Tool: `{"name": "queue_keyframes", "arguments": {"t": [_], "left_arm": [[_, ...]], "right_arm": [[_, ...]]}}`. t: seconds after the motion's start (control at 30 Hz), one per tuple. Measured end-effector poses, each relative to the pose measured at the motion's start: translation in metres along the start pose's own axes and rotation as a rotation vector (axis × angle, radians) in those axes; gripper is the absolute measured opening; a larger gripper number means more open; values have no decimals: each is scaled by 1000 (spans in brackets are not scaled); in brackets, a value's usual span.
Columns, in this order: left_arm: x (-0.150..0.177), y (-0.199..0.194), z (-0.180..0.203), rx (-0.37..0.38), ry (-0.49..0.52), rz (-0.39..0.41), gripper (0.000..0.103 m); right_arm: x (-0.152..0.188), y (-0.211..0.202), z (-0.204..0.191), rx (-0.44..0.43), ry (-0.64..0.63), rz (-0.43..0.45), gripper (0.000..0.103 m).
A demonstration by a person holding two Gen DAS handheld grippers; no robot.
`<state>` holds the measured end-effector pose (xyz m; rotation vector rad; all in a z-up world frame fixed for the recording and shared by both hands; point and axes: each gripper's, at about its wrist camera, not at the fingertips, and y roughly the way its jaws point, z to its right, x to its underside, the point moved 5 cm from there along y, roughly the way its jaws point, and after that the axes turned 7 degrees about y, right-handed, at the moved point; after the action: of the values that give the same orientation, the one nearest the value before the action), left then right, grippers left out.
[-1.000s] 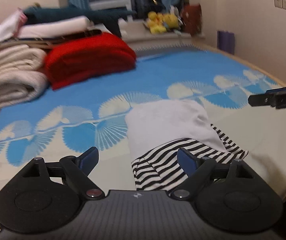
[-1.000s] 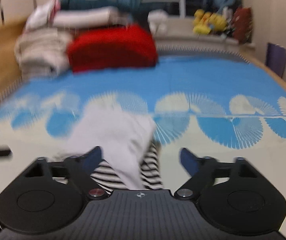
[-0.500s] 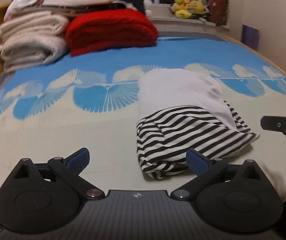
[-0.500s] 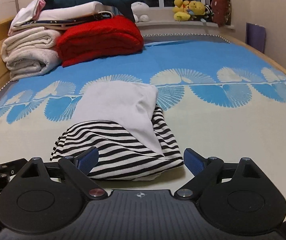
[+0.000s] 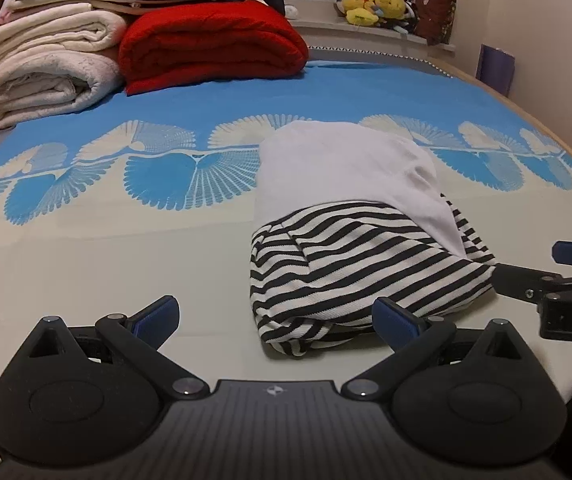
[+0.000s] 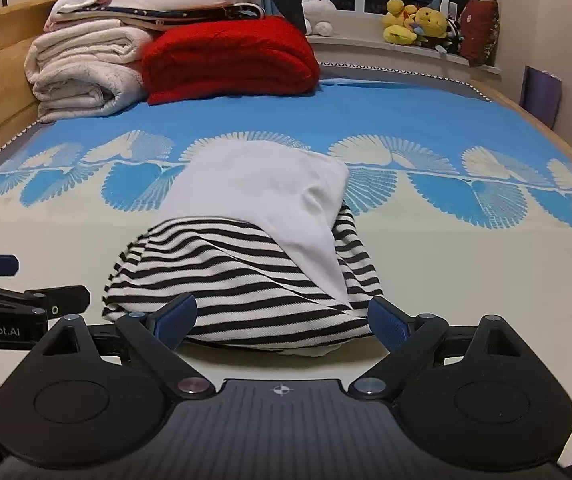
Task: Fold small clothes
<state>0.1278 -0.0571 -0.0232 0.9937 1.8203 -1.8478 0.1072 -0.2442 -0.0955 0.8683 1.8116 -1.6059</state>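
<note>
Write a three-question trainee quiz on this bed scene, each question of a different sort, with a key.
1. True or false: the left hand-held gripper is clamped on the striped garment.
2. Multiple choice: what lies draped over the far part of the striped garment? A) a white cloth B) a red blanket C) a yellow plush toy
3. Fill in: the red blanket sits beside a stack of folded ____ blankets at the far end of the bed.

Key: 1 false, its jaws stand wide open, as do those of the right hand-held gripper; 2 A; 3 cream.
</note>
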Motion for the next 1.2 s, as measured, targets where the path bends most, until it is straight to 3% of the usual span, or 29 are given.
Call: {"name": "queue_keyframes", "arguments": {"t": [0.27,1.2], "left_arm": [[4,8,-4,34,-48,-56,103],[4,9,-1,36,-52,-56,103]], "right_arm": [[2,4,2,2,-4,-16,93],[4,4,-5,-14,-33,-18,93]]}}
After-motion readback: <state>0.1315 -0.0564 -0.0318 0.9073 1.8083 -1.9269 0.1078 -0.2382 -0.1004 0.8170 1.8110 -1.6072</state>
